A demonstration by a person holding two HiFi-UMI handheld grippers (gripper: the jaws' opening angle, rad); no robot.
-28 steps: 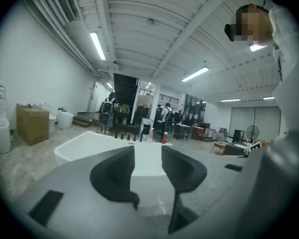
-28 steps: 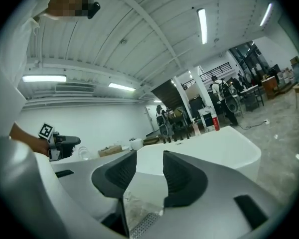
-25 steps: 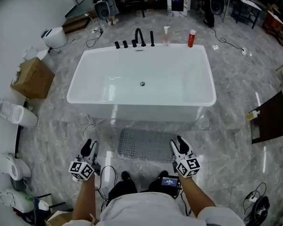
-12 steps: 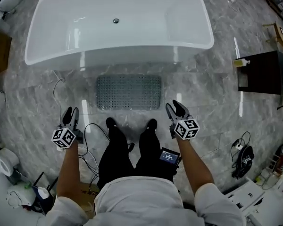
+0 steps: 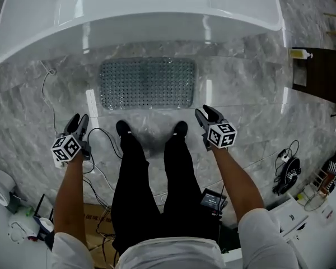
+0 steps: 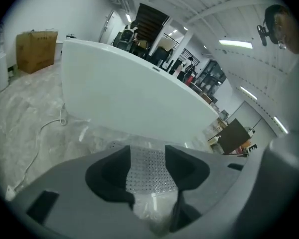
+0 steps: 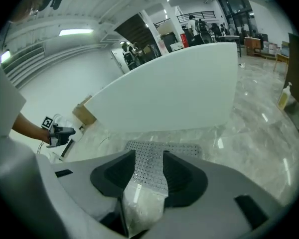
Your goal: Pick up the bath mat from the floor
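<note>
The bath mat (image 5: 147, 83) lies flat on the marble floor (image 5: 241, 88), at twelve o'clock from my shoes (image 5: 122, 129) and close in front of the bathtub (image 5: 140, 15), which sits at the mat's twelve o'clock. My left hand-held gripper (image 5: 78, 122) hangs near the mat's seven o'clock corner and my right hand-held gripper (image 5: 206, 113) near its five o'clock corner. Neither touches the mat. Both have just been opening and their jaws stand spread. Nothing is pinched in either, and each gripper view shows only the mat lying beyond the gap. I judge this to be the reach before the grasp. To do it well, I should bring each hand-held gripper low to its near corner and slip the lower jaw under the edge rather than press down on top. A mat this thin looks likely to cling to the slick floor, so I should close both together and peel upward evenly, which should keep it from sagging or slipping free. By my count there is one mat, one bathtub, two hand-held grippers and two shoes.
</note>
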